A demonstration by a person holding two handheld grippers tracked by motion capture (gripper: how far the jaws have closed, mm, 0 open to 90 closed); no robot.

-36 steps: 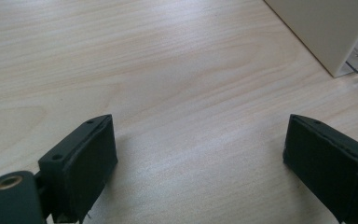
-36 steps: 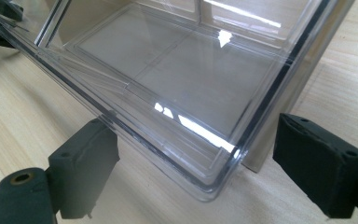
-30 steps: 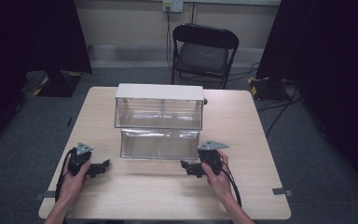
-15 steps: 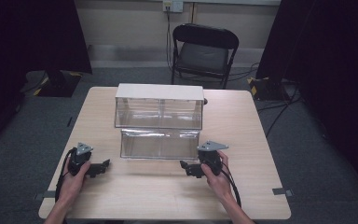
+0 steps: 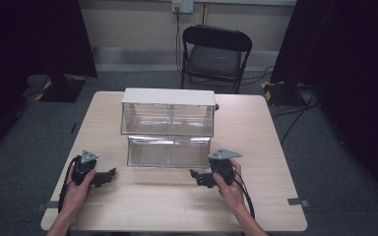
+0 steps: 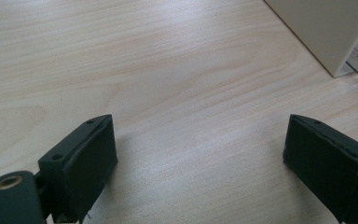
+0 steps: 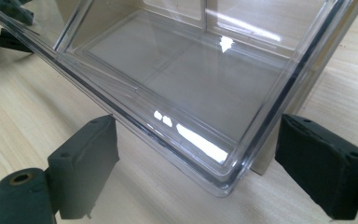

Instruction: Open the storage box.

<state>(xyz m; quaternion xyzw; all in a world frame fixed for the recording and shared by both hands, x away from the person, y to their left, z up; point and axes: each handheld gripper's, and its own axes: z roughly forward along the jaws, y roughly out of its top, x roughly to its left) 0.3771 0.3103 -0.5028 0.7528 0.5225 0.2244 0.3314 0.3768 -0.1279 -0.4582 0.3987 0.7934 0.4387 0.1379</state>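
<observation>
— Clear plastic, that drawer; it's pulled out of the cabinet toward the person, mid-table.

— And the hands?

— Both low on the table, forearms coming in from the near edge. Left gripper lies left of the drawer, pointing inward, jaws wide apart over bare wood, holding nothing.

— The right one?

— Right gripper sits at the drawer's near right corner, jaws spread wide either side of that corner, not pinching it.
</observation>
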